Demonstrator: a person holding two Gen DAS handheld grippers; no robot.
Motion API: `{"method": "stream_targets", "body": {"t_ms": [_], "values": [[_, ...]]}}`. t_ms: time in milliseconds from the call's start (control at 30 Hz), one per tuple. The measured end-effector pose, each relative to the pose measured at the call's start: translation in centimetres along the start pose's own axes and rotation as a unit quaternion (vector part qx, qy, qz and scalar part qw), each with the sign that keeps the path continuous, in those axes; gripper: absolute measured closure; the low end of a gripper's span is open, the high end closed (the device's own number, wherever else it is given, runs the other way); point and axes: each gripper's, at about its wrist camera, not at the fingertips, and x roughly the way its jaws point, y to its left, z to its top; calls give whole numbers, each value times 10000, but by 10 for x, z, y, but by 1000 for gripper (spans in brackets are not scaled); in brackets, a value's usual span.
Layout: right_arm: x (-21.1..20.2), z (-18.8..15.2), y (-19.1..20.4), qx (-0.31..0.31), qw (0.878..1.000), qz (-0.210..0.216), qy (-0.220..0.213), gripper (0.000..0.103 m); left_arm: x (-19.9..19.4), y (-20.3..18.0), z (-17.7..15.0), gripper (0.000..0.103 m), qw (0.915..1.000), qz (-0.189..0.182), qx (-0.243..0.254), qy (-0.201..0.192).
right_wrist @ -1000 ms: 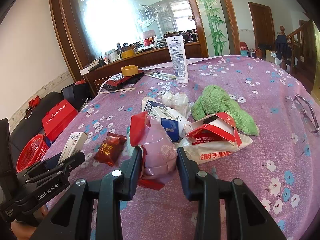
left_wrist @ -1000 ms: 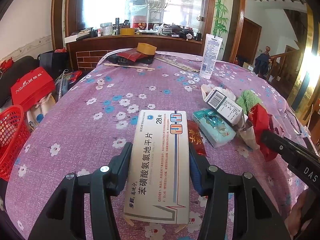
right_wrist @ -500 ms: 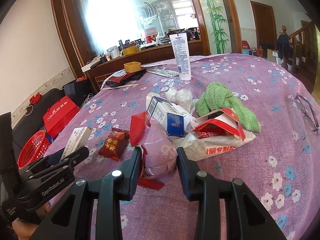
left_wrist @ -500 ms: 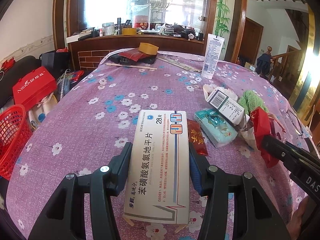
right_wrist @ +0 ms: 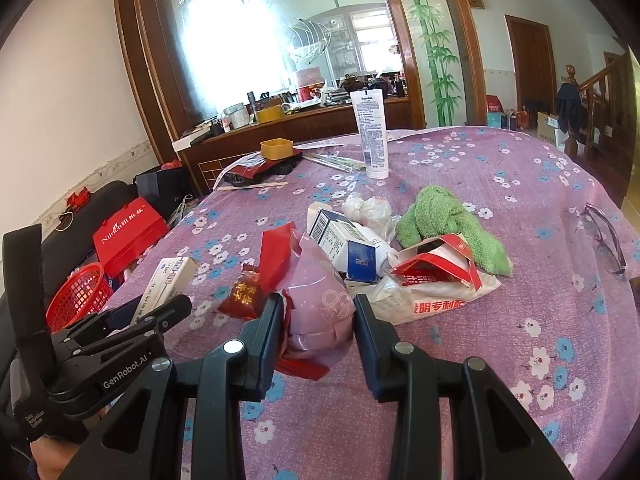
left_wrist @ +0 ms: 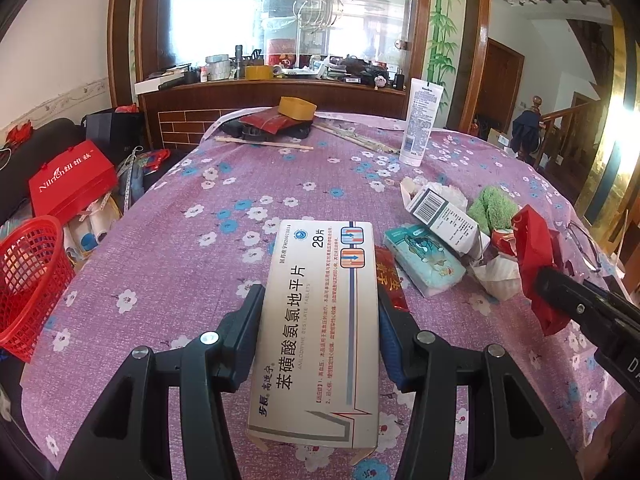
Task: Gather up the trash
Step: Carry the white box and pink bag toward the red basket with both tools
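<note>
My left gripper is shut on a long white medicine box and holds it above the purple flowered tablecloth. My right gripper is shut on a crumpled pink and red plastic wrapper; it also shows in the left wrist view. More trash lies on the table: a red snack packet, a blue and white carton, a torn red and white packet and a teal tissue pack. A red mesh basket stands beside the table at the left.
A green cloth, a white lotion tube, glasses, chopsticks and a yellow tub are on the table. A red gift bag and clutter sit on the floor at the left. A wooden counter stands behind.
Both grippers keep their hold and have lifted a little; the table contents sit lower in both views. The trash on the table has not moved.
</note>
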Motion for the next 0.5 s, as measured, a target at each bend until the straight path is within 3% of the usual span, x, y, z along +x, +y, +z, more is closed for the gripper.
{"method": "stream_targets", "body": {"t_ms": [500], "values": [[-8,-1,9,-62,10000,71,-15,65,-13,12,3,52,9999,43,-118,-111]]}}
